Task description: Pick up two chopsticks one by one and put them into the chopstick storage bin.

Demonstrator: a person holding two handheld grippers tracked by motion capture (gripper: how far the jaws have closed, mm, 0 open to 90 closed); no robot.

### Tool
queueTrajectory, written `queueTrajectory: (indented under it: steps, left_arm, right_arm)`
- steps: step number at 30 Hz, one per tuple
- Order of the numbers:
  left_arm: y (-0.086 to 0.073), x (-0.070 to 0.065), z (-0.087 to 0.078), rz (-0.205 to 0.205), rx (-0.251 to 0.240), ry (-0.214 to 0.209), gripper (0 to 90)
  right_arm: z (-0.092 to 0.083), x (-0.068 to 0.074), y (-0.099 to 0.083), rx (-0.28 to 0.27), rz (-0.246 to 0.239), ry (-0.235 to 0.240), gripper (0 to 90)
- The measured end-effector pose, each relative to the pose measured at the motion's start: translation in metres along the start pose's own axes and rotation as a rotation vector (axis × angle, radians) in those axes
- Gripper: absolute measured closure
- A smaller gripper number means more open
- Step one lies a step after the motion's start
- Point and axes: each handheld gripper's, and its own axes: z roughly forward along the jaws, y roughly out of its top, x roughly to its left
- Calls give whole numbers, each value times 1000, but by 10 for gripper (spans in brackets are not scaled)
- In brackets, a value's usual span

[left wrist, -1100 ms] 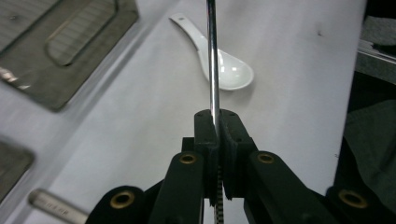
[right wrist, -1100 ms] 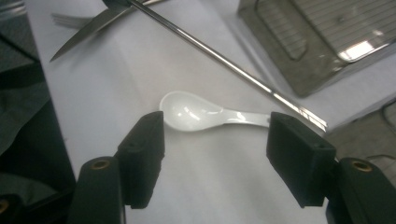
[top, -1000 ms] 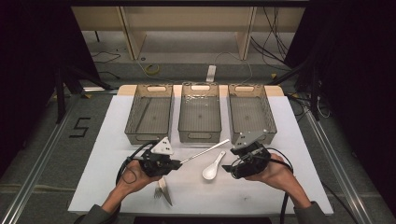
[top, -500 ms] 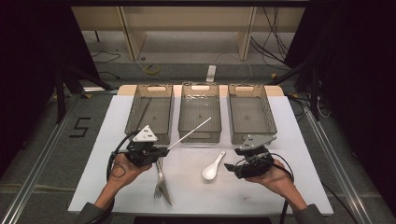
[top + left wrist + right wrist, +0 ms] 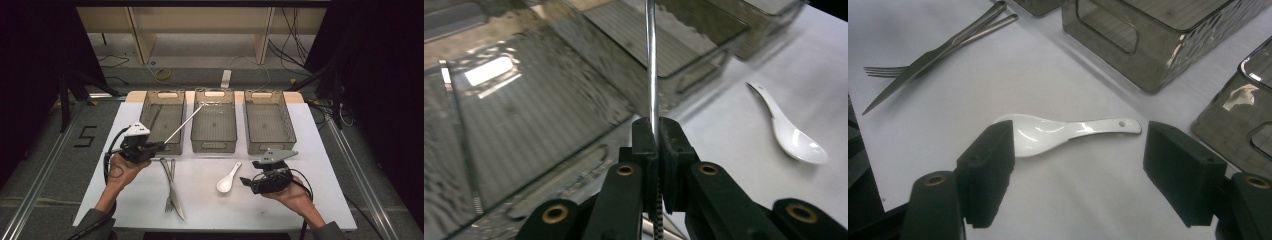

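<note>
Pinching a metal rod (image 5: 652, 60) over the left basket's (image 5: 162, 122) rim, left hand-held gripper (image 5: 657, 131), right hand-held gripper (image 5: 1078, 165) spread wider, straddling white spoon (image 5: 1058, 131).

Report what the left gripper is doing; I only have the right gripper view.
Observer: The left gripper is shut on a thin, shiny metal chopstick, clamped near one end.
Operator: Say where it points.
Observer: Its free end reaches toward the far left corner of the middle smoky clear plastic basket.
Operator: Check the left basket.
Observer: The left basket holds one matching metal chopstick, lying near its left wall.
</note>
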Motion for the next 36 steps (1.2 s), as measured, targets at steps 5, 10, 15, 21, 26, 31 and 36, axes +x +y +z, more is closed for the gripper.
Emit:
queueTrajectory:
  steps: [5, 10, 15, 21, 26, 31, 36]
  left_arm:
    - [5, 15, 1, -33, -20, 34, 861]
    - [8, 27, 6, -68, -35, 64, 862]
    - [14, 40, 13, -112, -42, 88, 861]
    - [21, 54, 22, -165, -41, 109, 861]
    - [23, 65, 33, -194, -16, 129, 861]
    - [25, 69, 40, -198, 9, 153, 861]
    - [24, 72, 47, -223, 22, 183, 861]
  right_arm:
    - [-1, 0, -4, 0, 2, 1, 284]
    - [-2, 3, -6, -12, 8, -1, 269]
    - [-6, 5, -9, -39, 15, 3, 268]
    - [-7, 6, -12, -35, 11, 4, 264]
    - [-8, 5, -15, -30, 13, 5, 264]
    - [-9, 7, -15, -28, 6, 9, 264]
    - [-9, 7, -16, -26, 7, 11, 264]
